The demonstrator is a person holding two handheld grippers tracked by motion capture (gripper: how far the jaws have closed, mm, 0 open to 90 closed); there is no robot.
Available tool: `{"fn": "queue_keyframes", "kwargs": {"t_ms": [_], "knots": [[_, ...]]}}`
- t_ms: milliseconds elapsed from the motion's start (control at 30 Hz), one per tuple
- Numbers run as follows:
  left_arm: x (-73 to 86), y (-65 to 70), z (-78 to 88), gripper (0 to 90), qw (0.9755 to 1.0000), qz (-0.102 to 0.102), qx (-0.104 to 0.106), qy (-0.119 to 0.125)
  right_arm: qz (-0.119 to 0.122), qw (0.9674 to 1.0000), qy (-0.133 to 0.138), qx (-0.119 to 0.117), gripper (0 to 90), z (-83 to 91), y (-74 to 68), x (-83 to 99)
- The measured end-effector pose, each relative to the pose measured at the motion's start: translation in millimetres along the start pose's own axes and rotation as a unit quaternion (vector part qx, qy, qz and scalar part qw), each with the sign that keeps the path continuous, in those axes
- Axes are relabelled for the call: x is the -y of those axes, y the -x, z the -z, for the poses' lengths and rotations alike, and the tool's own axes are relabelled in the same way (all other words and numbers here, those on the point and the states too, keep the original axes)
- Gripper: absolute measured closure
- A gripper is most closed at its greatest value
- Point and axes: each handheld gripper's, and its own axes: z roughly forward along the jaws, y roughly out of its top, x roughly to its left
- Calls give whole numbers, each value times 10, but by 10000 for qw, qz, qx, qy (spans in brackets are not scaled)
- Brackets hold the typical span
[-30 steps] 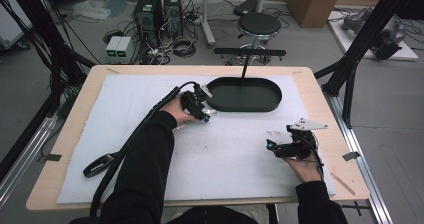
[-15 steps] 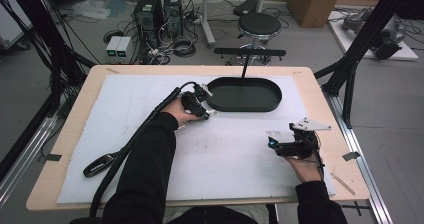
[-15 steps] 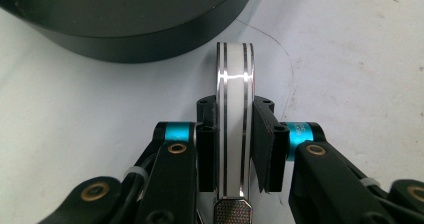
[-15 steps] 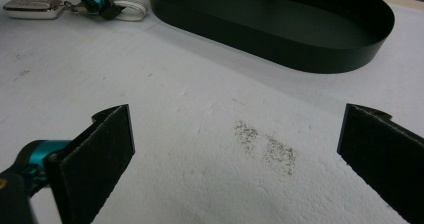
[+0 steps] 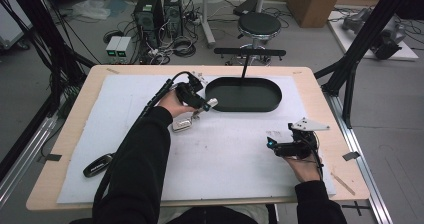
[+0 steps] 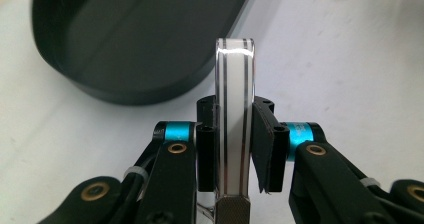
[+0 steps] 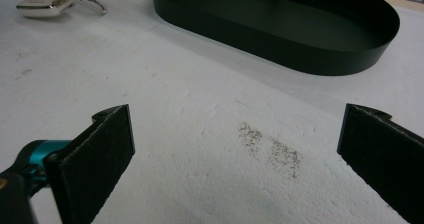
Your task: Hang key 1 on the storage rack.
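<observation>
White plastic with dark stripes: that's the key fob my left gripper has clamped edge-on, just beside the black oval tray, its metal keyring tag dangling. I should carry it level over the rim before letting go. My right gripper gapes empty.

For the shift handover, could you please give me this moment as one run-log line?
left claw: shut on white tag | keychain: dangling | black tray: empty | right claw: open
</observation>
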Motion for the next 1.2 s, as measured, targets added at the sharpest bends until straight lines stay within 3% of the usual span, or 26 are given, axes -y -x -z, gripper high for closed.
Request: {"fn": "queue_keyframes", "kwargs": {"t_ms": [267,733,867,1200], "knots": [[-172,35,329,745,9980,3,70,626,27,10000,3,-6,8,-21,-6,-7],[-386,12,508,745,9940,26,-112,1088,8,10000,16,-33,9,-28,-16,-9],[-507,50,553,745,9915,-68,-17,1300,12,10000,9,-31,8,-28,-15,-9],[-888,199,625,745,9883,-440,44,1462,13,10000,24,-46,8,-25,-14,-9]]}}
